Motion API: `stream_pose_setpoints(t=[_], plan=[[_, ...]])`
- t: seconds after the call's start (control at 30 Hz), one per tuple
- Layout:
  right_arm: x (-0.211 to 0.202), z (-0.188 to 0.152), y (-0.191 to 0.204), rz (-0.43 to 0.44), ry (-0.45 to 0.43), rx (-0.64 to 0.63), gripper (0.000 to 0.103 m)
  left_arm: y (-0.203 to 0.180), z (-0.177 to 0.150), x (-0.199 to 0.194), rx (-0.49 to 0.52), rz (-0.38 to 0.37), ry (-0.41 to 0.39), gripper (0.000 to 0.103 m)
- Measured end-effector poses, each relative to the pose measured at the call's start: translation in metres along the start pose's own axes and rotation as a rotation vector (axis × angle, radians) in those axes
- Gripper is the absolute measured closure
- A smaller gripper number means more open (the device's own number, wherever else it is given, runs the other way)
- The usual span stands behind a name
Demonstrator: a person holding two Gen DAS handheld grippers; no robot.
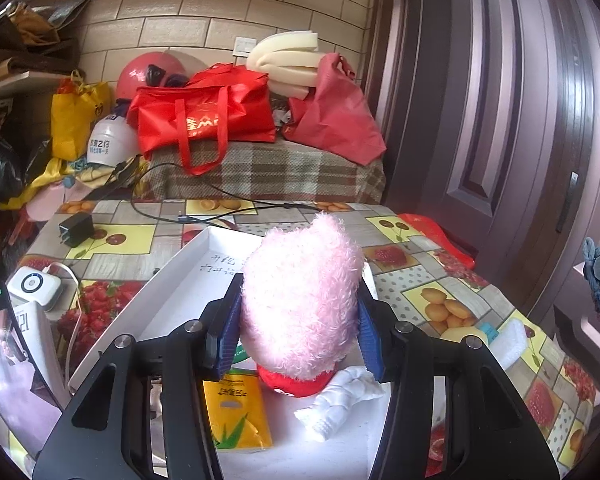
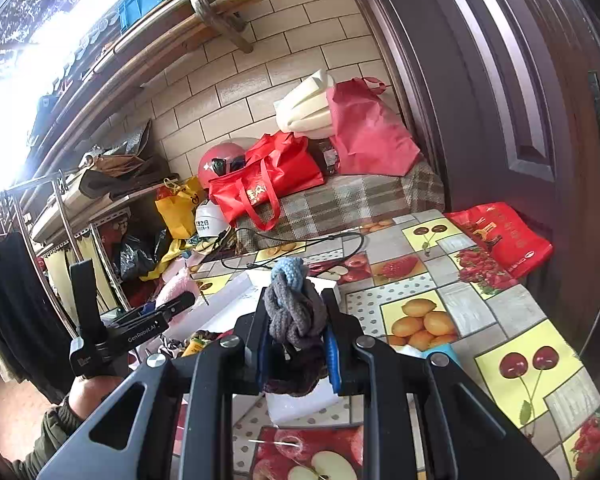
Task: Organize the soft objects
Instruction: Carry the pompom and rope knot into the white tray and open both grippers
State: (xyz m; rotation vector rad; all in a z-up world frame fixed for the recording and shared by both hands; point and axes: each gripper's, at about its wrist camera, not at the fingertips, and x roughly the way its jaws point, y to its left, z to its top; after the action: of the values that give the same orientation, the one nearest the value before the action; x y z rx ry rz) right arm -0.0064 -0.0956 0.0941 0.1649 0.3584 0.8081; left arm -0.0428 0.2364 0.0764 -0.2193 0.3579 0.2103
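Looking along the left gripper [image 1: 298,336], its two blue-padded fingers [image 1: 225,330] are clenched on a fluffy pink plush toy [image 1: 300,300], which stands upright between them with its red base [image 1: 294,382] low over a white tray [image 1: 180,276]. On the tray floor, under and just beside the toy, lie a yellow packet [image 1: 236,416] and a crumpled white cloth [image 1: 340,400]. The tray sits on a table covered with a fruit-patterned cloth [image 1: 440,280]; a black charger plug [image 1: 76,228] and its cable rest on the far left part of it, and a small white device [image 1: 34,284] sits at the left edge. Behind the table, a red tote bag [image 1: 204,120] and folded cream foam [image 1: 284,64] pile up on a plaid-covered surface against the tiled wall.

From the right wrist, the right gripper [image 2: 296,344] is grasping a knitted rope toy [image 2: 296,312] — grey-brown braid with a pale blue end [image 2: 288,272] sticking up past the fingertips. It is held above the fruit-patterned cloth, near the tray's right side. The left gripper appears at lower left with the pink plush partly hidden behind it — a red bag [image 2: 500,236] hangs off the table's far right edge.
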Motion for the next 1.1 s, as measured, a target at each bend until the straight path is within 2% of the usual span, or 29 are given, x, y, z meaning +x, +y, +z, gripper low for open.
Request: stream_pose_setpoints(t=[0.3, 0.47, 0.87, 1.1], plan=[[0.021, 0.009, 0.01, 0.044, 0.023, 0.013, 0.082, 0.029, 0.001, 0.0, -0.072, 0.041, -0.017, 0.053], [0.046, 0.016, 0.027, 0.077, 0.048, -0.007, 0.082, 0.049, -0.003, 0.007, -0.128, 0.066, -0.004, 0.053], [0.177, 0.002, 0.07, 0.157, 0.262, 0.057, 0.082, 0.061, -0.017, 0.031, -0.19, 0.061, 0.076, 0.052], [0.232, -0.012, 0.08, 0.137, 0.306, 0.094, 0.079, 0.069, -0.018, 0.037, -0.206, 0.106, 0.085, 0.051]])
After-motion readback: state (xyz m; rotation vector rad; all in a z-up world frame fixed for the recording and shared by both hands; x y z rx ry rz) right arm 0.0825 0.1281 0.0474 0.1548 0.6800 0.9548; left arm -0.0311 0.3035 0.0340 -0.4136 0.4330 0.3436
